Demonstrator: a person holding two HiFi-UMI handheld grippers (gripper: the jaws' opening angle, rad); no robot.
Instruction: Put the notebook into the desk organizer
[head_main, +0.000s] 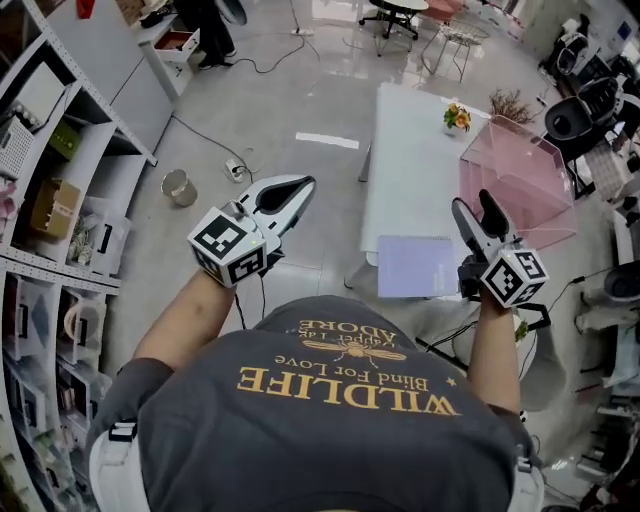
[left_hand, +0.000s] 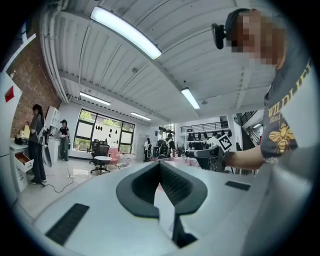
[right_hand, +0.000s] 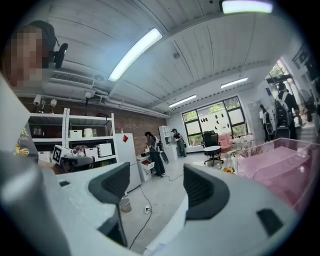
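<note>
Head view looks steeply down; both gripper views face the windows (left_hand: 100, 131) (right_hand: 212, 117).

Desk organizer (head_main: 520, 165): translucent pink plastic, glossy. Table (head_main: 410, 170): smooth matt white. Notebook (head_main: 417, 266): matt pale cover. Floor (head_main: 280, 110): glossy, reflective. Left gripper (head_main: 302, 184), right gripper (head_main: 478, 204): 2 smooth white plastic shells, ribbed matt black pads (left_hand: 172, 182). Shirt (head_main: 330, 420): grey cloth.

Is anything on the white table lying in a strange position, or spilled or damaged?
Yes. The lavender notebook lies at the near end of the white table, and part of it seems to hang over the edge. The pink organizer and the small flowers look upright. Nothing appears spilled or broken.
</note>
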